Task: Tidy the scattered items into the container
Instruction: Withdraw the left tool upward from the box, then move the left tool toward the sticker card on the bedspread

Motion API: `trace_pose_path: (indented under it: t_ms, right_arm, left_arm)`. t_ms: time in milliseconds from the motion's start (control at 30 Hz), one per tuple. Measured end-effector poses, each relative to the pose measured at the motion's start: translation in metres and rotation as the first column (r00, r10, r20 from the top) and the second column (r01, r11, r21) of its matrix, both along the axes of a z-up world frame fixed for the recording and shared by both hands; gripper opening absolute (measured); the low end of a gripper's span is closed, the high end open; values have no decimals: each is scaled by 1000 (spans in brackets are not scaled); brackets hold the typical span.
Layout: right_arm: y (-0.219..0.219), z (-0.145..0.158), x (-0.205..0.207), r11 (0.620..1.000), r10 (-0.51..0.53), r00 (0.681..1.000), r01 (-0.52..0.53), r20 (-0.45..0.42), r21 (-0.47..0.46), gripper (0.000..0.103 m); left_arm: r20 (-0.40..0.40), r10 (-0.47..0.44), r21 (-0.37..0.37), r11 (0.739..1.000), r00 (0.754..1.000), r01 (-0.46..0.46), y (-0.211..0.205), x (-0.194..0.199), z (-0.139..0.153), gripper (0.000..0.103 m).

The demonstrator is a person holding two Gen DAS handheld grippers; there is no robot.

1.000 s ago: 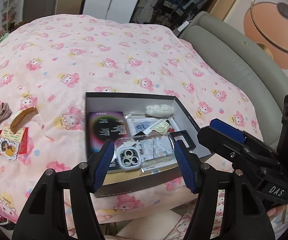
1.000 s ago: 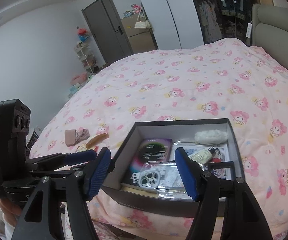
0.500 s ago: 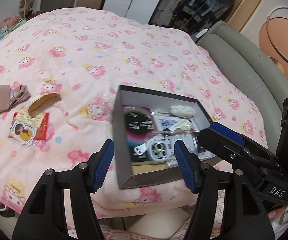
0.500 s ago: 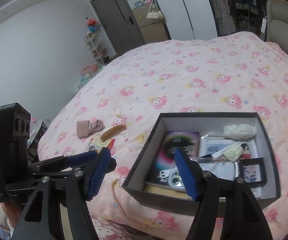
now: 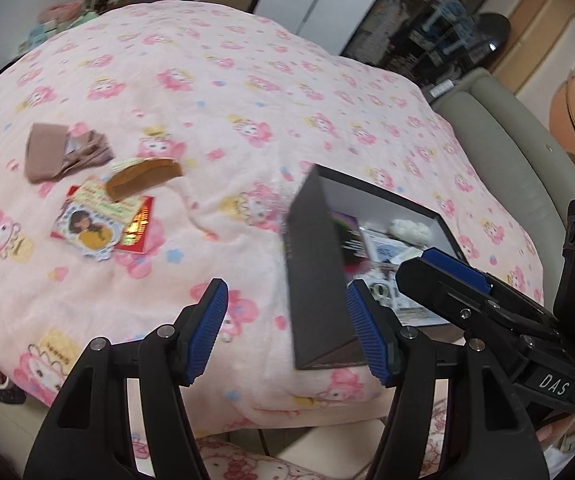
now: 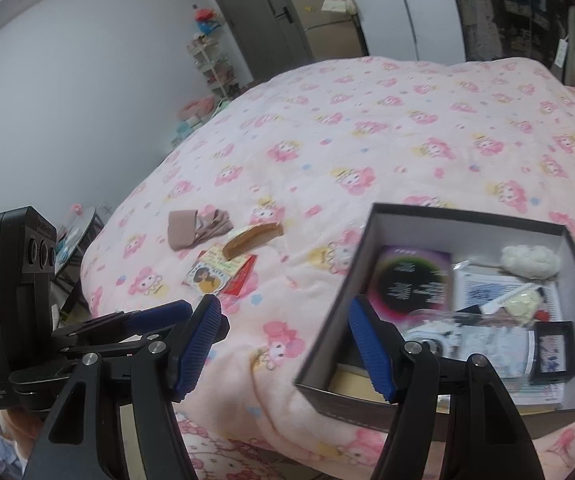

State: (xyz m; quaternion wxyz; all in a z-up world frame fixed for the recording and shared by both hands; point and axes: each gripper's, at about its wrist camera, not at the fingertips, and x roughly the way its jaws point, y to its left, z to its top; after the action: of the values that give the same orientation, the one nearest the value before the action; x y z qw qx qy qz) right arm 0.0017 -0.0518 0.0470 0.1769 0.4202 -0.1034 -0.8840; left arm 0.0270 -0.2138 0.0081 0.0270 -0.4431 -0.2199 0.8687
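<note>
A dark open box point(image 5: 315, 276) point(image 6: 467, 216) sits on the pink bed near its front edge, holding a purple card, a clear phone case, a white fluffy item and papers. On the quilt to its left lie a brown wooden comb point(image 5: 143, 178) point(image 6: 253, 240), a folded tan cloth point(image 5: 65, 152) point(image 6: 195, 228) and a cartoon sticker on a red packet point(image 5: 99, 222) point(image 6: 217, 272). My left gripper point(image 5: 287, 336) is open and empty, low at the bed's front edge beside the box. My right gripper point(image 6: 287, 344) is open and empty by the box's left front corner.
The bed's grey padded headboard point(image 5: 515, 152) runs along the right. A dark door point(image 6: 255, 20), a shelf rack point(image 6: 215, 64) and wardrobes stand beyond the bed. A small dark side table point(image 6: 75, 248) is left of the bed.
Both grippers have swung to the left; the box has shifted right in both views and the comb, cloth and sticker have come closer to centre. Both stay open and empty.
</note>
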Motion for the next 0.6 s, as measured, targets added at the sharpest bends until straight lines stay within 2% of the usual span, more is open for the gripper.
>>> trace_pose_path:
  t_ms: [300,500,600]
  right_arm:
    - [-49,-33,-20,998,65,996,-66,68,14,64]
    - [-84,-49,-47,996,92,993,-93,76,11,64]
    - [-101,-61,-67,994,96,989,-100,113,33,64]
  left_arm:
    - [53,96,44,994,994,-98,-52,13,-40,63]
    - [20,180,48,982,983,-181,-96,11,-53,61]
    - [12,240,43,970,971,-240,-127,8,-62,60]
